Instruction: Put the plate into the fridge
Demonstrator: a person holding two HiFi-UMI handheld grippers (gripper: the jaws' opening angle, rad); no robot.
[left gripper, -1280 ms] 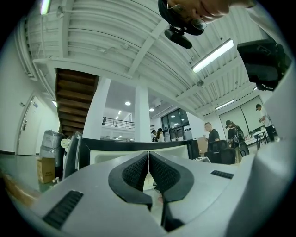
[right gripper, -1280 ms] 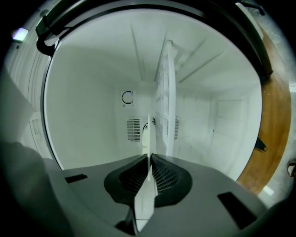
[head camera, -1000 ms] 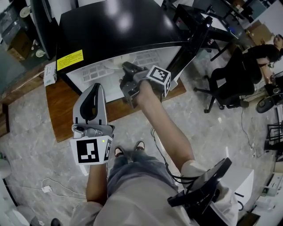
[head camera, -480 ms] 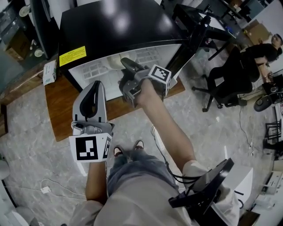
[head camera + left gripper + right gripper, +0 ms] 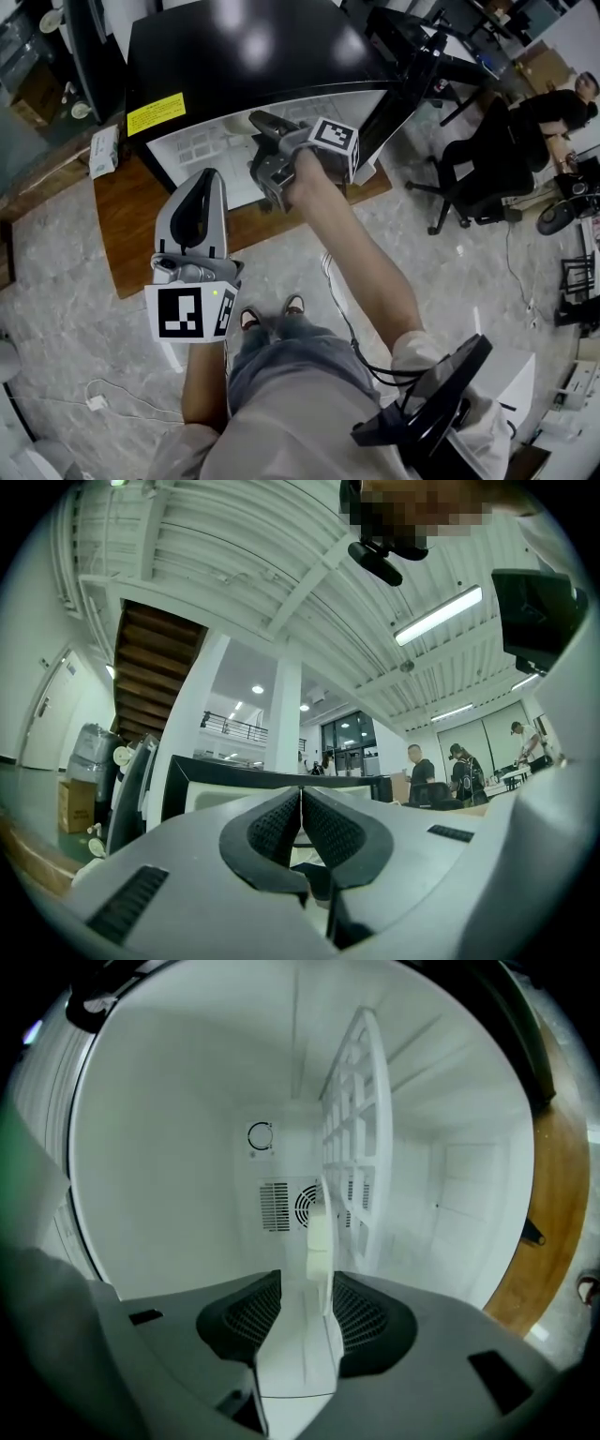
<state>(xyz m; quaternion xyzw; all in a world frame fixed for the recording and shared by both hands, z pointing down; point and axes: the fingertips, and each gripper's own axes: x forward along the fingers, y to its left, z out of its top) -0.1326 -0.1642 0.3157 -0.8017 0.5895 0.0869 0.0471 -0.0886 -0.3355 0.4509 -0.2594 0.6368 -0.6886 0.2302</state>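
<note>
In the head view, the right gripper (image 5: 262, 131) reaches into the fridge (image 5: 234, 56) while the left gripper (image 5: 200, 187) hangs outside. The left gripper view shows its jaws clenched on nothing. In the right gripper view the jaws stand released, the plate (image 5: 317, 1241) edge-on between them and the rack (image 5: 361, 1129) just ahead. It seems best to draw straight back, nudging neither.

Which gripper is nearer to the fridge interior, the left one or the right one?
Right. The right gripper reaches inside the open fridge, jaws apart; the left gripper hangs back outside, in front of it.
</note>
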